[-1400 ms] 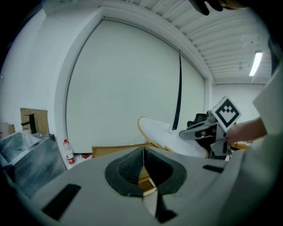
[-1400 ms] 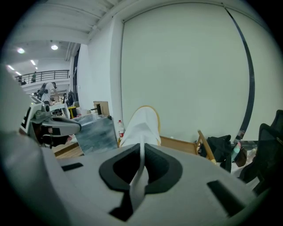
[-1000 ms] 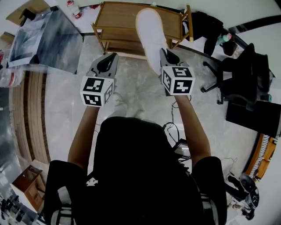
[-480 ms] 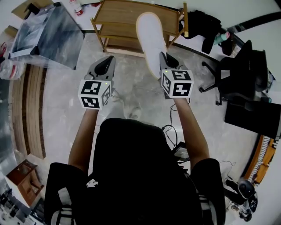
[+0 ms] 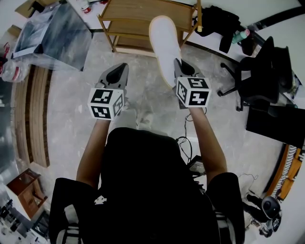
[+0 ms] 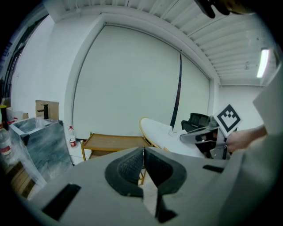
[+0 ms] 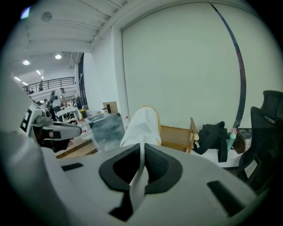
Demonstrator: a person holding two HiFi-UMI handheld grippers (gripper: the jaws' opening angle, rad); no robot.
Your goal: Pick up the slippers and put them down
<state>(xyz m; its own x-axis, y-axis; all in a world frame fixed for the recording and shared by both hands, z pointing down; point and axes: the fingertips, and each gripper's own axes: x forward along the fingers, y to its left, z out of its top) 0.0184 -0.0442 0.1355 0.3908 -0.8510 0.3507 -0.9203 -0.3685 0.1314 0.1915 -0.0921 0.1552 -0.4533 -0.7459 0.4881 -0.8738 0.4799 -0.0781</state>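
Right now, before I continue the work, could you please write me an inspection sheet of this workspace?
Surface: pale stone-look floor; no table in use.
Job's things: one white slipper, held off the floor and pointing toward the wooden rack; a second slipper is not seen.
Clutter: plastic-wrapped box at the left; black bag near the rack.
Grippers: left gripper shut, nothing between the jaws; right gripper shut on the slipper's thin edge.
Cables: thin black cable on the floor beside the person's right arm.
Surroundings: black office chair at the right; plain white wall behind the rack.
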